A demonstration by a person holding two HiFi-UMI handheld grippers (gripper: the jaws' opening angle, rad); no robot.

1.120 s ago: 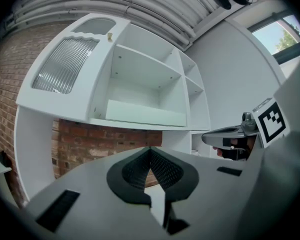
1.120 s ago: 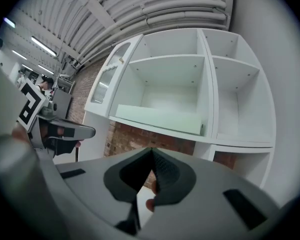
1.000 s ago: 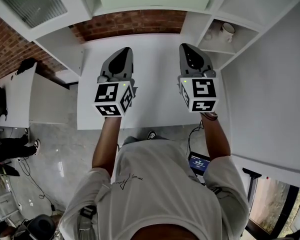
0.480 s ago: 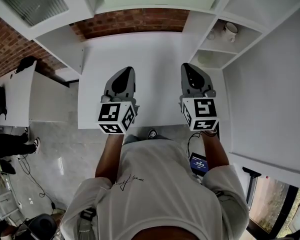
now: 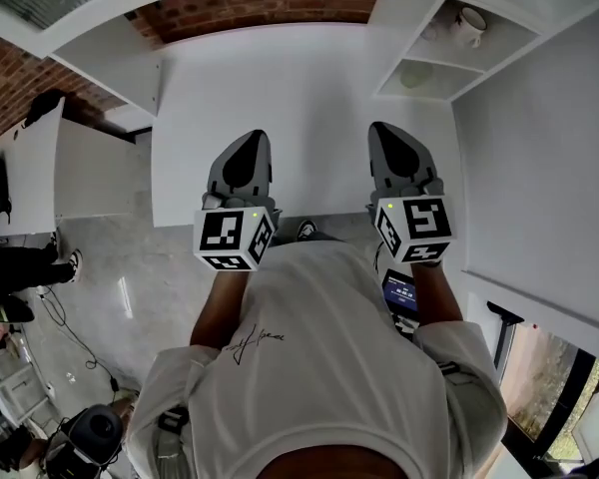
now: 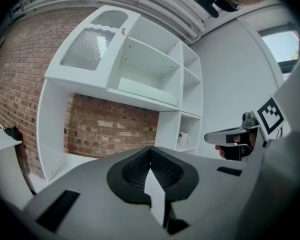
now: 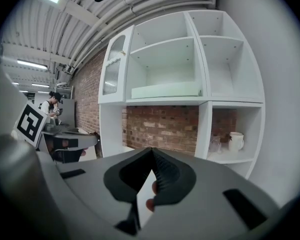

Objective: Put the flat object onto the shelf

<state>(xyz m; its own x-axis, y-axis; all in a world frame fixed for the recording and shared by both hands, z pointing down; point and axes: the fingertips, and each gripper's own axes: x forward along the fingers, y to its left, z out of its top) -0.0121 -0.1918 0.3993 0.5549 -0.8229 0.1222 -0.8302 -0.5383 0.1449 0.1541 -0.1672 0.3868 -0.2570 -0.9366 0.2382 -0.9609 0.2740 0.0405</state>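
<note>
Shelf unit (image 7: 200,59) stands on brick wall (image 7: 160,126), white table (image 5: 299,88) below it. Flat object (image 7: 165,90), a pale green slab, lies on the wide middle shelf, clear of both tongs. Left gripper (image 5: 246,153) and right gripper (image 5: 399,148) hang over the table's near edge, well apart, jaws together, nothing clamped. Mug (image 7: 236,140) sits in the lower right cubby.

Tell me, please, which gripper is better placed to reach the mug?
Right, likely: the right gripper hangs nearer the mug; the left gripper would have to cross the desk.
</note>
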